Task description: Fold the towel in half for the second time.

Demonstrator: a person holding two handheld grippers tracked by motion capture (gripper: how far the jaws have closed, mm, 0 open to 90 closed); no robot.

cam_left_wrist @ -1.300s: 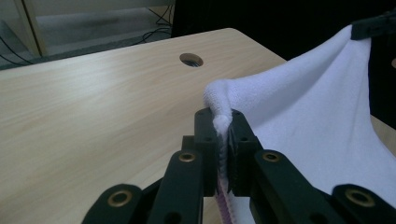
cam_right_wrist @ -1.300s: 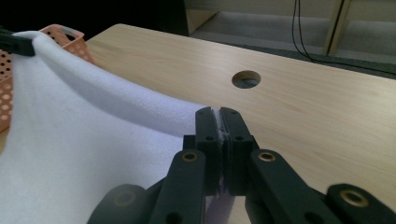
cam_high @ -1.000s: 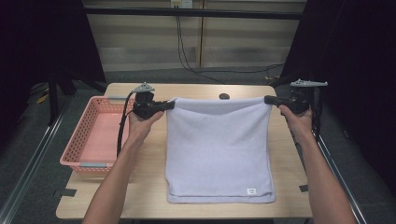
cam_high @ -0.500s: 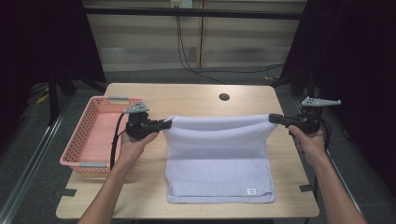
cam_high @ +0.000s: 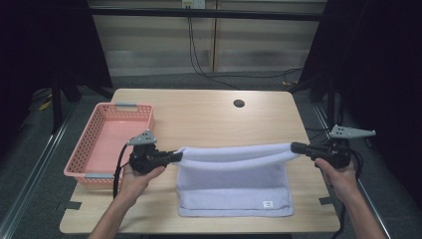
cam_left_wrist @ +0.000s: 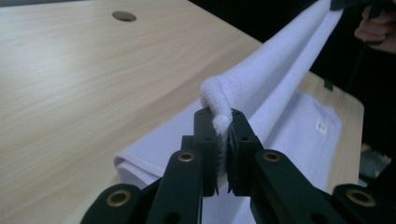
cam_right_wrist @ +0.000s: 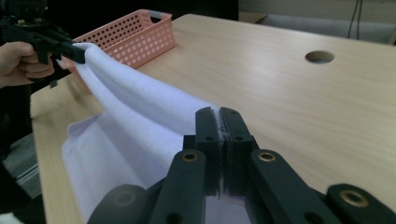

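towel point(cam_high: 234, 174) | corners pinched in left fingers point(cam_left_wrist: 206, 140) and right fingers point(cam_right_wrist: 208, 135) | slung between them

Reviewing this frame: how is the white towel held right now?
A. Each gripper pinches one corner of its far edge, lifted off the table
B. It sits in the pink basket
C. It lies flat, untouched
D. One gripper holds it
A: the left gripper and right gripper each clamp a corner of the towel, whose far edge hangs lifted between them.
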